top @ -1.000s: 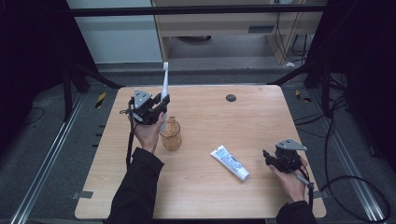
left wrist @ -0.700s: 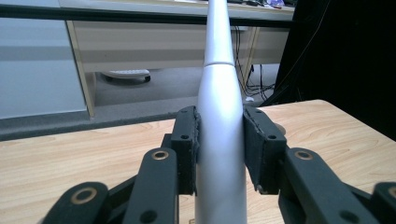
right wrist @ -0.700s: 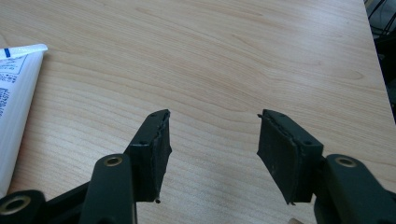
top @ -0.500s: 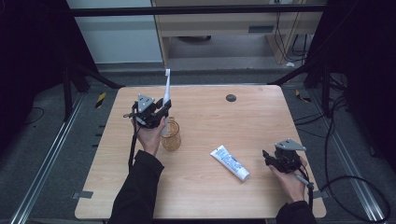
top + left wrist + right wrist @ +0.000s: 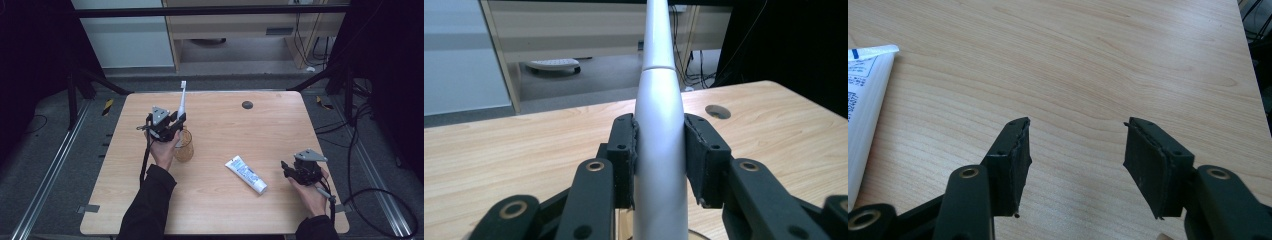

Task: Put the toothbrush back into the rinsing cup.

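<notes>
Toothbrush (image 5: 181, 107) is white, smooth plastic with a rounded handle, standing nearly upright left of centre in the high view, bristle end up, its lower end down in a clear amber-tinted cup (image 5: 183, 145) on my pale wood-grain table (image 5: 260, 120). My left tongs (image 5: 659, 150) are pinching the handle tight, black ribbed pads pressed to both sides. Toothpaste tube (image 5: 245, 174), white with blue print too small for me to read, lies flat at lower centre. My right tongs (image 5: 1075, 165) sit at lower right just above the tabletop, jaws spread wide, gripping nothing, with the tube just beside them.
</notes>
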The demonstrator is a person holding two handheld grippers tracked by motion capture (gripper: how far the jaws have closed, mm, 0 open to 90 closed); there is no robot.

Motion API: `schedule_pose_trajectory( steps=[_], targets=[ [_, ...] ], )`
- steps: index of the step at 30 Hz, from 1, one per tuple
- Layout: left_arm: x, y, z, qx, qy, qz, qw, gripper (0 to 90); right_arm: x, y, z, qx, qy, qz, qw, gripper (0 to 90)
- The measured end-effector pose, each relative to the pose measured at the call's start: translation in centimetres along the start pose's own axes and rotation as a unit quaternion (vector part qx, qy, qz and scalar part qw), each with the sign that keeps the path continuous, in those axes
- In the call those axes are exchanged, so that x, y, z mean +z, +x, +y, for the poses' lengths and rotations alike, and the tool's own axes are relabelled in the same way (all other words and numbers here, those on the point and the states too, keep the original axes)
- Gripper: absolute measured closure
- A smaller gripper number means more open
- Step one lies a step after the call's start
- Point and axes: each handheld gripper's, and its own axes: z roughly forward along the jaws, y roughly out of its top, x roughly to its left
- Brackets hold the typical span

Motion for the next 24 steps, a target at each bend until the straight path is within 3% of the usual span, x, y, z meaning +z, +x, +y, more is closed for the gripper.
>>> schedule_pose_trajectory(
  steps=[10, 17, 24],
  targets=[
    [0.3, -0.3, -1.6, 0.006, 0.022, 0.001, 0.9997, 66.4, 0.0, 0.0, 0.0, 0.000, 0.000, -0.001, 1.0000, 43.4],
    [0.0, -0.5, -2.0, 0.010, 0.029, -0.003, 0.9995, 66.2, 0.0, 0.0, 0.0, -0.002, -0.001, 0.000, 1.0000, 43.3],
    [-0.5, -0.6, -2.5, 0.021, 0.052, 0.000, 0.9984, 66.2, -0.1, 0.1, 0.1, -0.001, -0.001, 0.000, 1.0000, 43.2]
  ],
)
